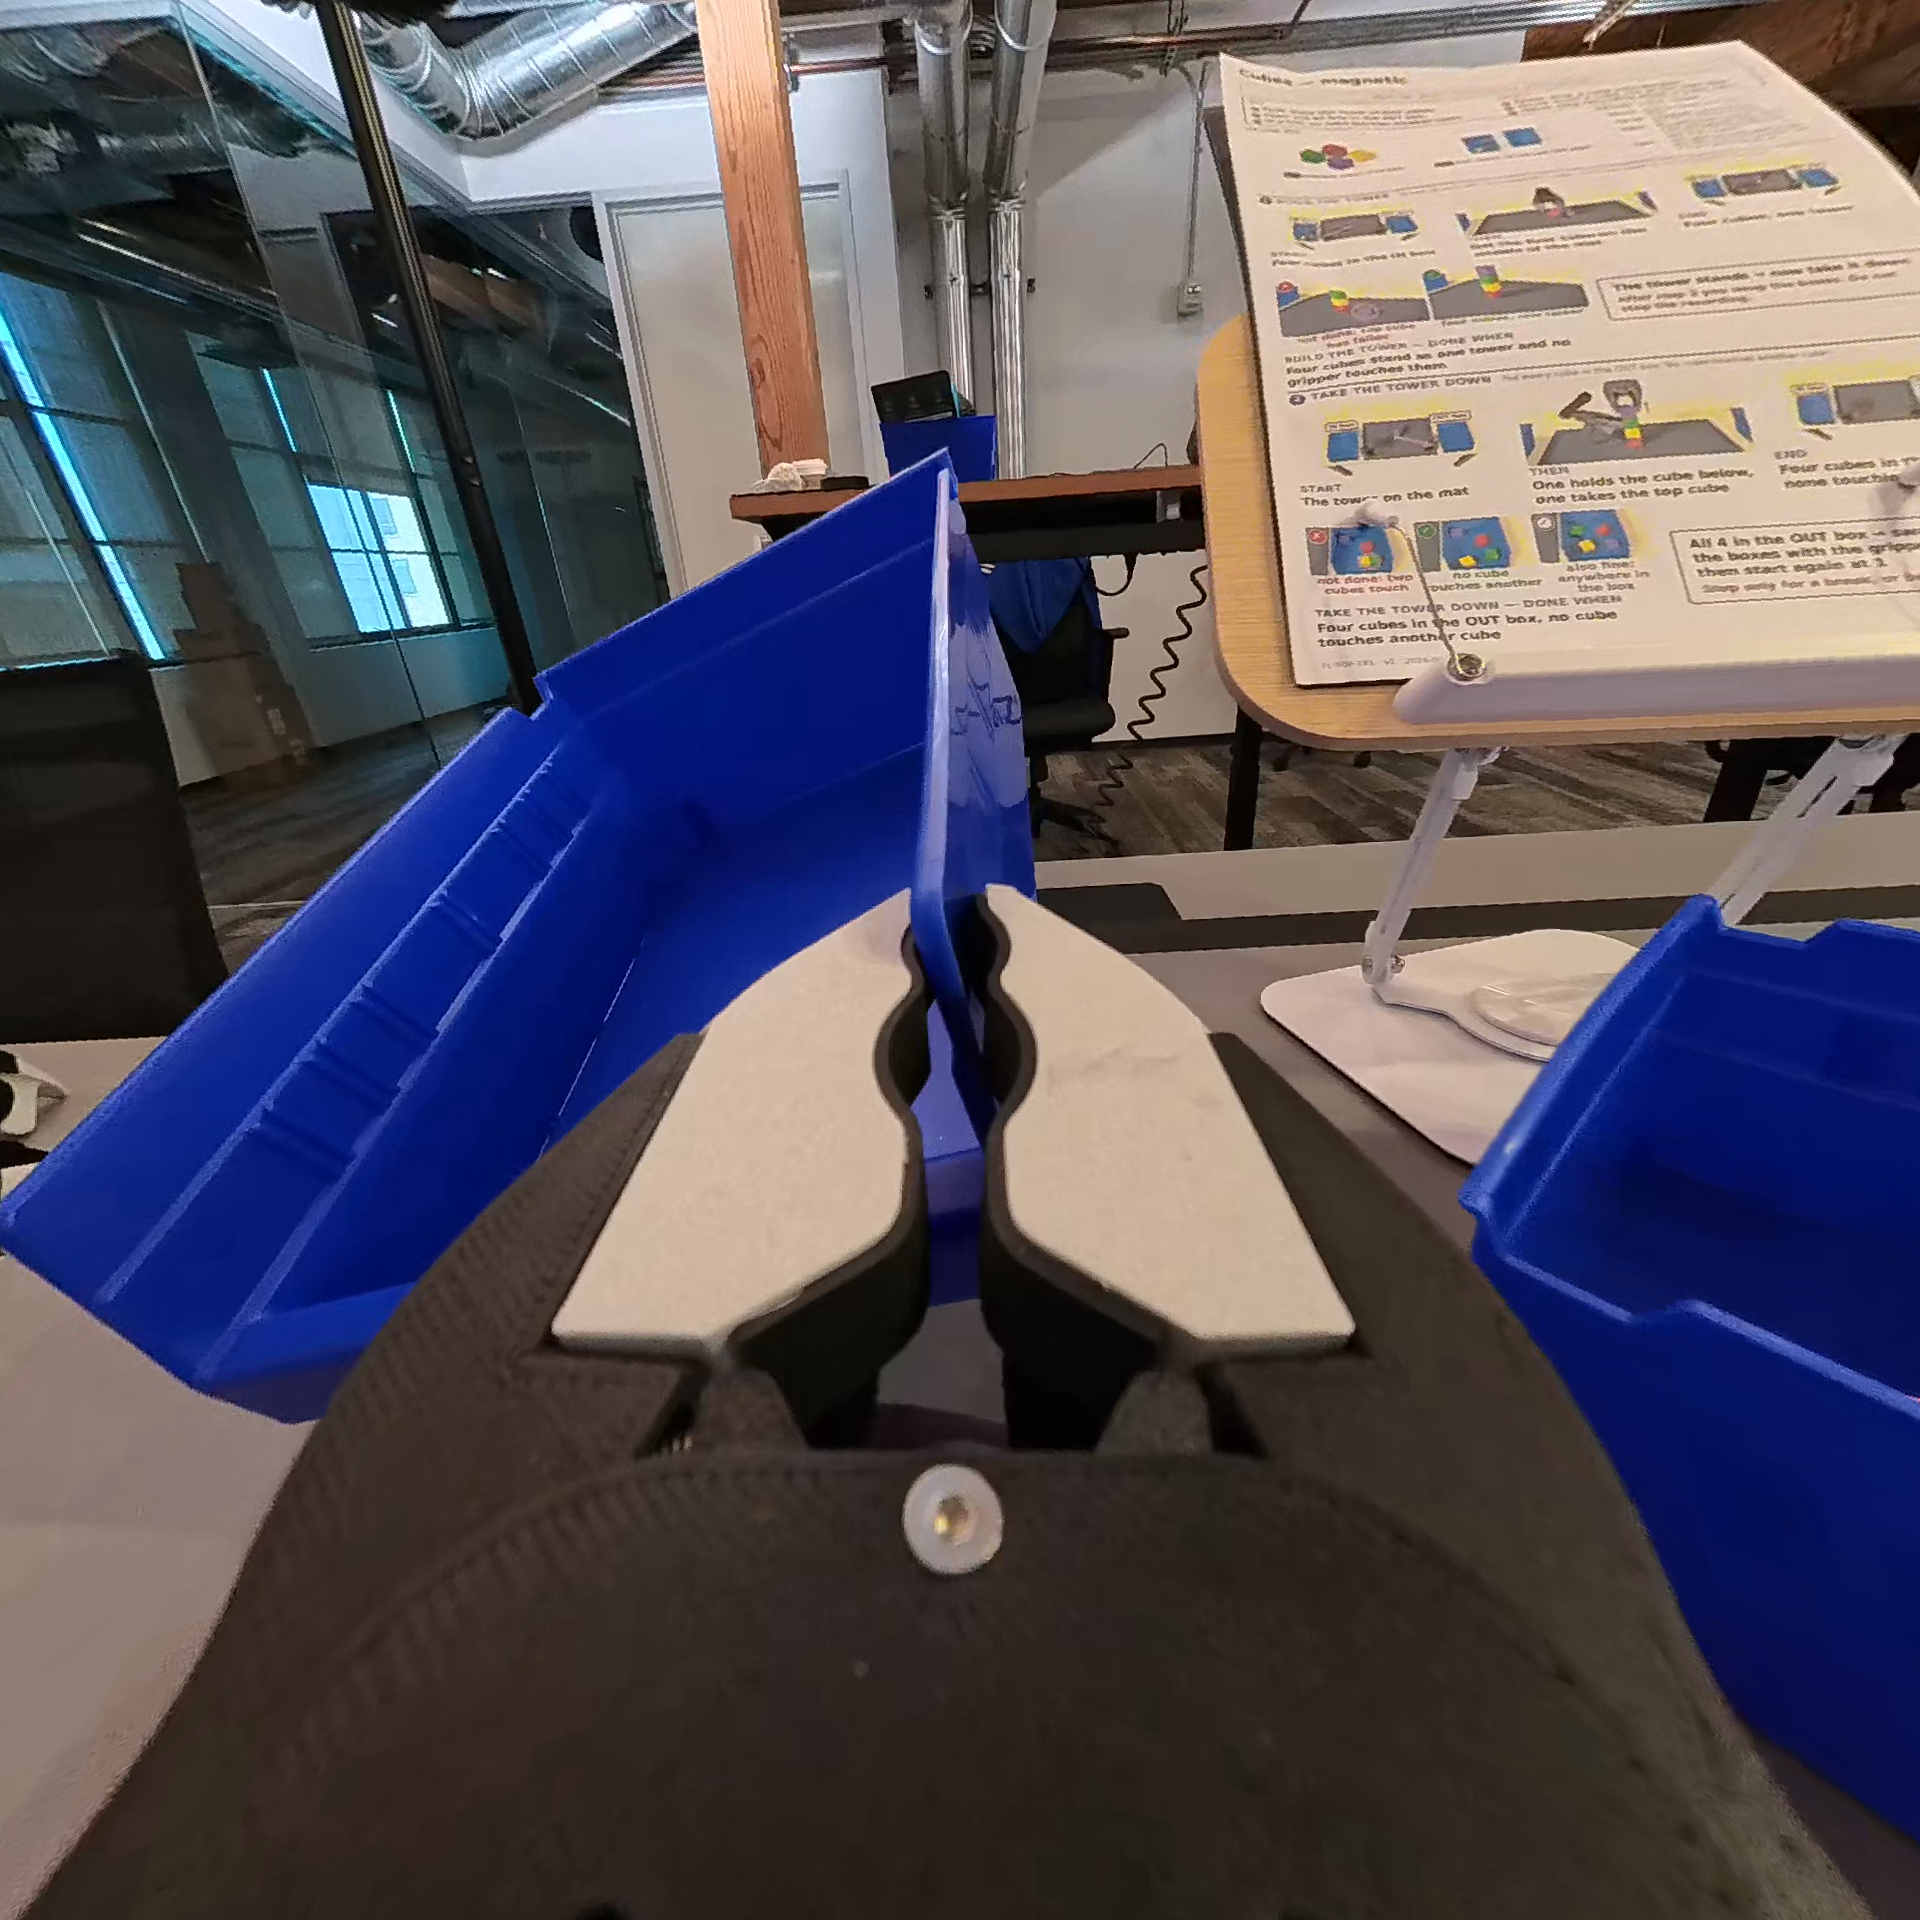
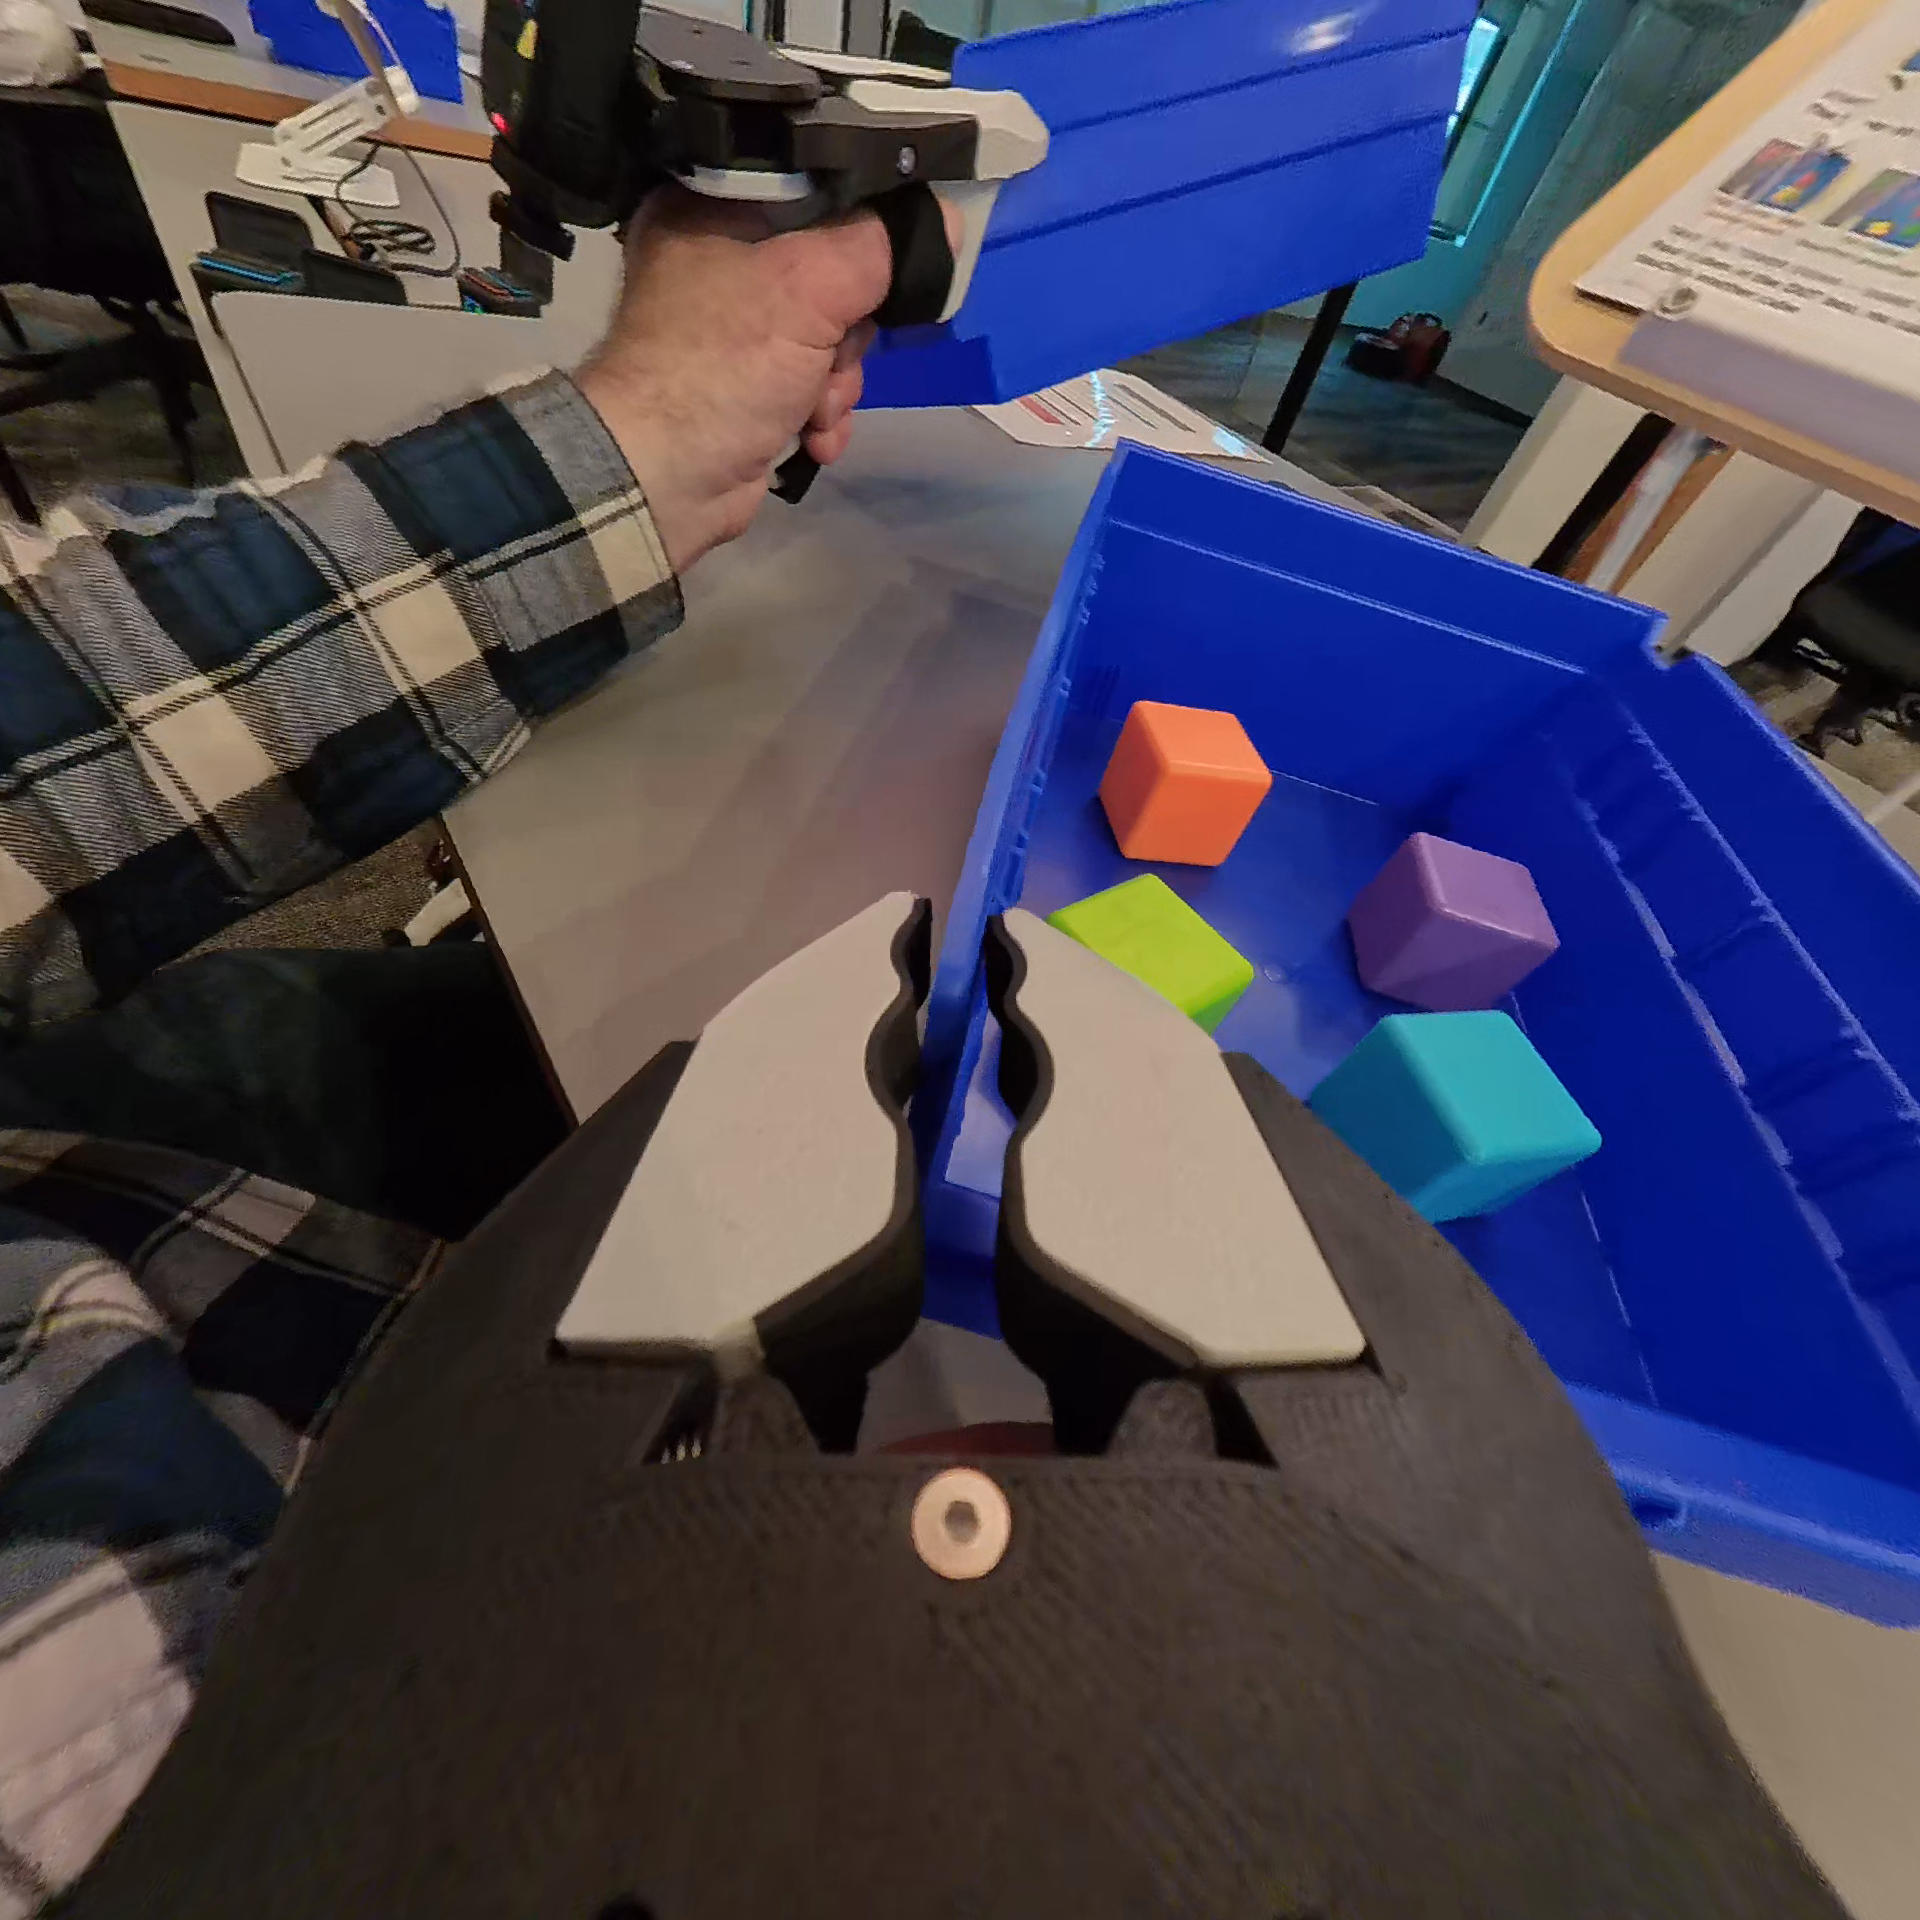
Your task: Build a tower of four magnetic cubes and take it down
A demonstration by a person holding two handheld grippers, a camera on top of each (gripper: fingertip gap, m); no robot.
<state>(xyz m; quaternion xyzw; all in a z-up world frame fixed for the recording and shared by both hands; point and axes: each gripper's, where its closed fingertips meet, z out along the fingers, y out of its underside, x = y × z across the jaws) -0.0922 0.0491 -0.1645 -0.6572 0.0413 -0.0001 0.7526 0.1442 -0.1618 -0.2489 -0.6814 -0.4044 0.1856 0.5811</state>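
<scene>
My left gripper [image 1: 945, 914] is shut on the side wall of an empty blue bin [image 1: 623, 883]. The right wrist view shows this bin [image 2: 1195, 187] lifted and tilted above the table, with the left gripper [image 2: 1023, 130] clamped on its wall. My right gripper [image 2: 956, 920] is shut on the near left wall of a second blue bin [image 2: 1351, 623]. That bin holds an orange cube [image 2: 1184, 784], a green cube [image 2: 1153, 945], a purple cube [image 2: 1449, 920] and a teal cube [image 2: 1455, 1107], all lying apart. The second bin also shows in the left wrist view [image 1: 1714, 1195].
A printed instruction sheet [image 1: 1558, 364] rests on a tilted wooden board on a white stand [image 1: 1434, 997] at the back of the grey table [image 2: 727, 727]. A person's hand [image 2: 748, 343] and plaid sleeve [image 2: 312, 644] reach across the left side. The left gripper's tips are roughly 35 centimetres from the right gripper's.
</scene>
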